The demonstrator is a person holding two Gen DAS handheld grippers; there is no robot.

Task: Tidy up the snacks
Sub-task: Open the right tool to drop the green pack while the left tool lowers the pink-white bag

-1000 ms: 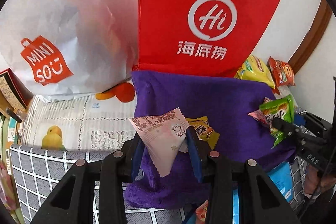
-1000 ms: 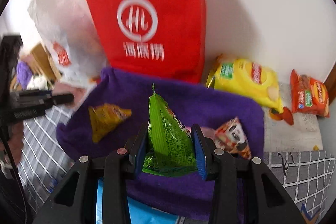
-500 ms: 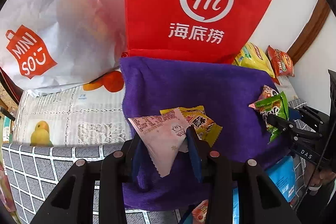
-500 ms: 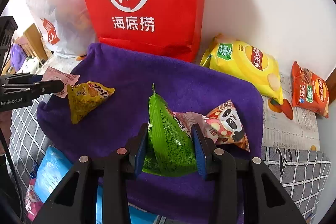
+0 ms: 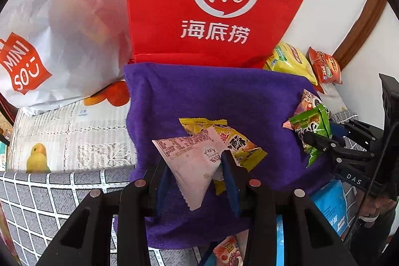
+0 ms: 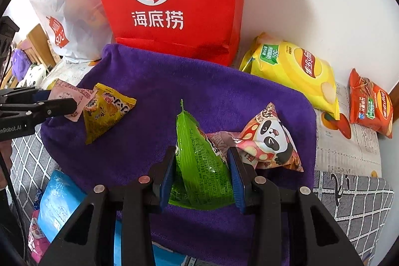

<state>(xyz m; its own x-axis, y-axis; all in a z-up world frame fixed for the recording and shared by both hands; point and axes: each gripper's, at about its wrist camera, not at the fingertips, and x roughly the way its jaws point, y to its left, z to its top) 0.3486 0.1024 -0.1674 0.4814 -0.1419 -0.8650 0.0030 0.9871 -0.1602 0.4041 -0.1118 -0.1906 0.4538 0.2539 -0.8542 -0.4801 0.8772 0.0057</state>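
Observation:
My left gripper is shut on a pale pink snack packet and holds it over the purple towel, just above a yellow snack packet. My right gripper is shut on a green snack packet over the towel, next to a panda-print packet. The right wrist view shows the left gripper with the pink packet beside the yellow packet. The left wrist view shows the right gripper with the green packet.
A red Hi bag and a white Miniso bag stand behind the towel. A yellow chip bag and an orange chip bag lie at the right by the wall. A blue packet lies at the towel's near edge.
Both grippers have moved in over the towel with their packets. The pink packet is now over the yellow packet, and the green packet is beside the panda packet.

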